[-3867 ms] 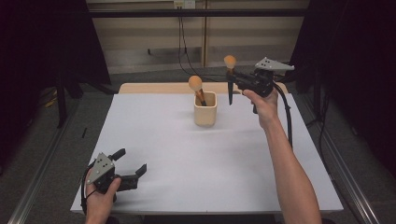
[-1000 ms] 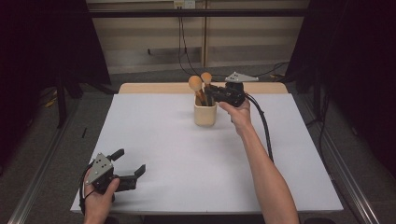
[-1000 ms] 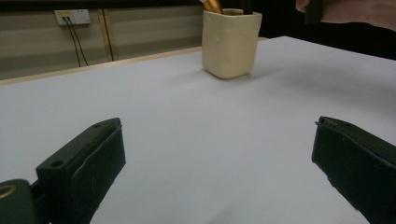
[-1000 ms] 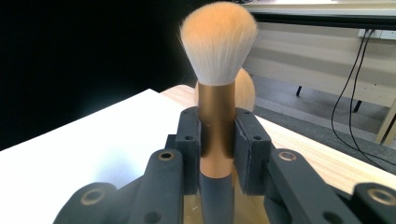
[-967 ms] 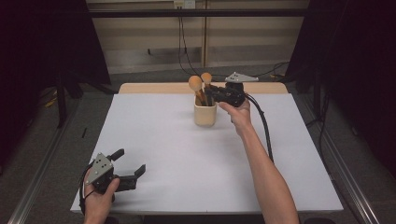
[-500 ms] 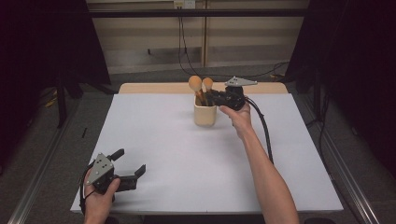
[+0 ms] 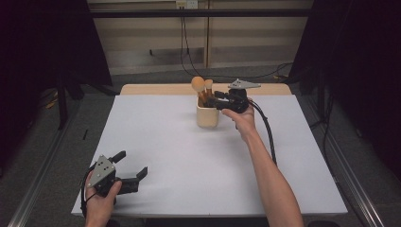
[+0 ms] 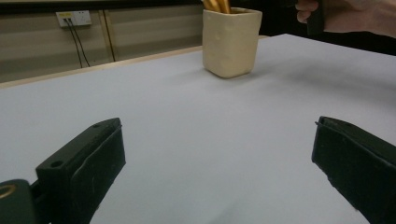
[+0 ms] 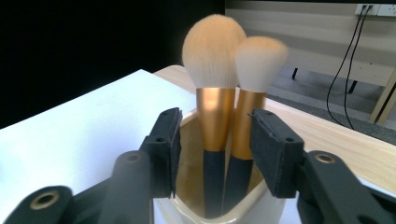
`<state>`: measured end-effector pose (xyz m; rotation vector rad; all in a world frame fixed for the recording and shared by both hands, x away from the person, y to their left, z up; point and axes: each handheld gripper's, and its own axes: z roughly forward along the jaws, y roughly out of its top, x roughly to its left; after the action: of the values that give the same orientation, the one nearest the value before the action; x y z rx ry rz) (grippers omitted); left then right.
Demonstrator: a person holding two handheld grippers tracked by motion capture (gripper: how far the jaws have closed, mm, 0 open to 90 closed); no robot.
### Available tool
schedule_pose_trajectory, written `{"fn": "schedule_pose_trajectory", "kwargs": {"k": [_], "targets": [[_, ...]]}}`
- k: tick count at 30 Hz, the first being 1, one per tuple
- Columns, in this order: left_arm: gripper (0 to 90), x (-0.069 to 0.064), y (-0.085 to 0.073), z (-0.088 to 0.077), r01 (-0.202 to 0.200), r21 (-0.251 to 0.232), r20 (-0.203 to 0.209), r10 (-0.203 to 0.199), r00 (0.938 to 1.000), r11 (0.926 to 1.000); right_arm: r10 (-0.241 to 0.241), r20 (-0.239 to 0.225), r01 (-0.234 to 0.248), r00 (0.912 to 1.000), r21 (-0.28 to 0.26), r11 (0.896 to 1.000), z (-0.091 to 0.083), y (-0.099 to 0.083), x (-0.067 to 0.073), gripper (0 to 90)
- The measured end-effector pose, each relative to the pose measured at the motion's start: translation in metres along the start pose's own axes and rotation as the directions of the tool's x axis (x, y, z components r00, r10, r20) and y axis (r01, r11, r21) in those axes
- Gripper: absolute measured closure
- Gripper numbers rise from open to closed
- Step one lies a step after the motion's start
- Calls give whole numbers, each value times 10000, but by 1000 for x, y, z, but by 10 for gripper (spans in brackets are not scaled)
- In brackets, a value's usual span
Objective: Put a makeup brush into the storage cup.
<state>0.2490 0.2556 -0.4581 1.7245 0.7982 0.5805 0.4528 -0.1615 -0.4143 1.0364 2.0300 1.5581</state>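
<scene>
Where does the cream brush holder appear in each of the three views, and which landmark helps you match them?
High view: the cream brush holder stands at the table's far centre, just left of the right gripper.
Left gripper view: it stands at top centre, far across the table, beyond the open jaws.
Right gripper view: its rim lies at bottom centre, between the jaws.
Shared landmark: the gold-handled brushes standing in it.
</scene>
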Motion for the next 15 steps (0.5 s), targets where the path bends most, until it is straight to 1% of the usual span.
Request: {"fn": "schedule_pose_trajectory", "kwargs": {"k": [3, 6, 7, 8, 9, 10, 11, 12, 13, 15], "targets": [[26, 0, 0, 0, 8, 27, -15, -8, 10000, 10000, -146, 114, 144, 9998, 169, 9998, -2, -3, -1, 455], [26, 0, 0, 1, 21, 32, -21, -20, 10000, 10000, -48, 53, 47, 10000, 158, 9999, -7, -5, -3, 345], [26, 0, 0, 1, 28, 38, -21, -28, 10000, 10000, -87, 2, 87, 10000, 133, 9999, -8, -5, -4, 298], [26, 0, 0, 1, 33, 36, -26, -33, 10000, 10000, -72, -116, 73, 9999, 85, 9999, -10, -5, -4, 228], [26, 0, 0, 1, 31, 43, -38, -31, 10000, 10000, 35, -179, -34, 9998, 51, 10000, -11, -5, -4, 187], [26, 0, 0, 1, 38, 39, -43, -38, 10000, 10000, 15, -156, -16, 9999, -26, 10000, -12, -5, -3, 148], [26, 0, 0, 1, 43, 32, -47, -43, 10000, 10000, -100, -96, 99, 9999, -87, 9999, -13, -6, -2, 77], [26, 0, 0, 1, 41, 28, -51, -41, 10000, 10000, -110, 15, 110, 9999, -146, 9998, -15, -7, -1, 35], [26, 0, 0, 1, 51, 31, -54, -51, 10000, 10000, -98, -9, 98, 10000, -171, 9998, -16, -8, -1, 4], [26, 0, 0, 2, 62, 48, -62, -62, 10000, 10000, -99, -98, 98, 9999, -142, 9999, -18, -9, -2, 6]]}}
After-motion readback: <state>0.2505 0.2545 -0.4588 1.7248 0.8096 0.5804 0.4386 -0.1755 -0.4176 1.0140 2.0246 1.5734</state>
